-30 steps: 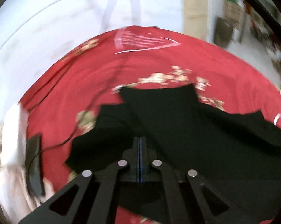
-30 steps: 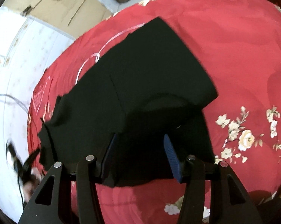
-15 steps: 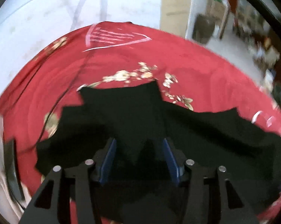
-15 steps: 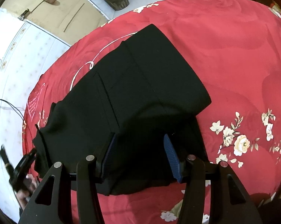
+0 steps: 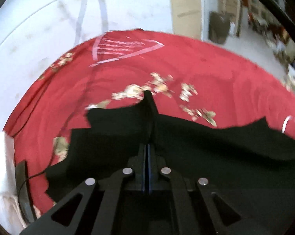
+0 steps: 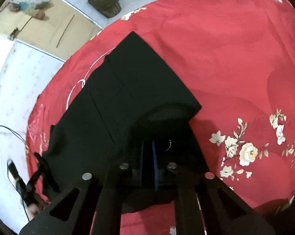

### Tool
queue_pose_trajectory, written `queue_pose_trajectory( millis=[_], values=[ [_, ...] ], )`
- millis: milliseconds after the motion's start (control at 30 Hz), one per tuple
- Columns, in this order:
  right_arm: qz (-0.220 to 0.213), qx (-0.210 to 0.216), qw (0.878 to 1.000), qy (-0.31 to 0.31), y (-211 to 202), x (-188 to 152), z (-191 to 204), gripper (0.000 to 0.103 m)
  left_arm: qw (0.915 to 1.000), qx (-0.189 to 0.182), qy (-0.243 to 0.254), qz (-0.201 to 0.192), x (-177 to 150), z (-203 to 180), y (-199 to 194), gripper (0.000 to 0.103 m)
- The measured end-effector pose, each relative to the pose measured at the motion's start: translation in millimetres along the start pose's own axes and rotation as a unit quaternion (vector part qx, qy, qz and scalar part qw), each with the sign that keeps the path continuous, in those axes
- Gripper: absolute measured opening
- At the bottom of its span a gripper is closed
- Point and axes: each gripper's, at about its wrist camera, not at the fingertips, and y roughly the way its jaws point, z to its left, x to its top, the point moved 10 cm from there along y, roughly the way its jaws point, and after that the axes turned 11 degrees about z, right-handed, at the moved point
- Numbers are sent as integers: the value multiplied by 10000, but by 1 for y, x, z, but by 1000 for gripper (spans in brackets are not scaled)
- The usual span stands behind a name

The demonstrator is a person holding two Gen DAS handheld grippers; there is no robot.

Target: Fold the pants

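Pants: black pants [image 6: 128, 105] lie partly folded on the red flowered bedspread [image 6: 235, 58], one folded layer on top.
Left hand-held gripper: the left hand-held gripper [image 5: 147, 156] is pinched tight on a raised ridge of the pants [image 5: 206, 146].
Right hand-held gripper: the right hand-held gripper [image 6: 148, 156] has its fingers nearly together, clamping the pants' near edge.
Surroundings: a thin cable [image 5: 77, 107] crosses the bedspread [image 5: 186, 68] left of the pants; a dark bin [image 6: 106, 4] stands on the floor beyond.

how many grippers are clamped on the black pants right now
2. The left gripper is shut on a raised peak of the black pants; the right gripper pinches their near edge, over the red floral bedspread.
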Motion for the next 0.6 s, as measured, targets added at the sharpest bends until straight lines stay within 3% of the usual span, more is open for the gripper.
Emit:
queue_pose_trajectory(
  millis=[133,333,500,600],
  values=[
    [-33,229,9997,-94,-14,-5,15,1,9979,-312,-556,-143,-4,44,-25,3],
    [111,450,9987,-224,-25,-25,31,1,9901,-615,-1243,-205,-35,90,-43,3],
    [527,159,9984,122,7,-44,4,1,9858,-600,-1514,403,-66,104,-15,3],
    [560,146,9982,153,6,-45,6,1,9851,-556,-1537,539,-72,104,-12,3]
  ],
)
